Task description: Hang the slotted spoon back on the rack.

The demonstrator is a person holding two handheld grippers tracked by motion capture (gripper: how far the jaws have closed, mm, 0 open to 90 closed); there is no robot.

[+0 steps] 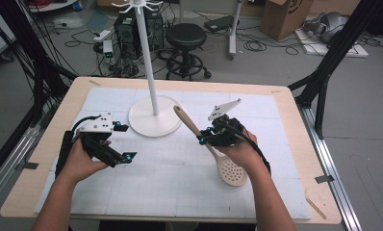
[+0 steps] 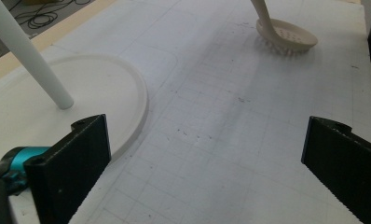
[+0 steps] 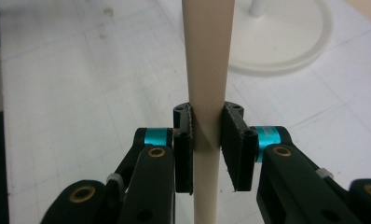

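while the left tongs (image 2: 207,158) gape empty, the right tongs (image 3: 207,140) clamp the slotted spoon (image 1: 213,149) handle.

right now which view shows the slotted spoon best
The high view: the whole slotted spoon shows, handle to perforated bowl, clamped in the right tongs. The left gripper view catches its bowl; the right gripper view, its handle.

Slotted spoon (image 1: 218,149) right of stand (image 1: 153,115).

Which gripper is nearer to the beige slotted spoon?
Right. The right gripper is clamped on the handle of the beige slotted spoon. The left gripper hangs open well off to its left, near the white round stand base.
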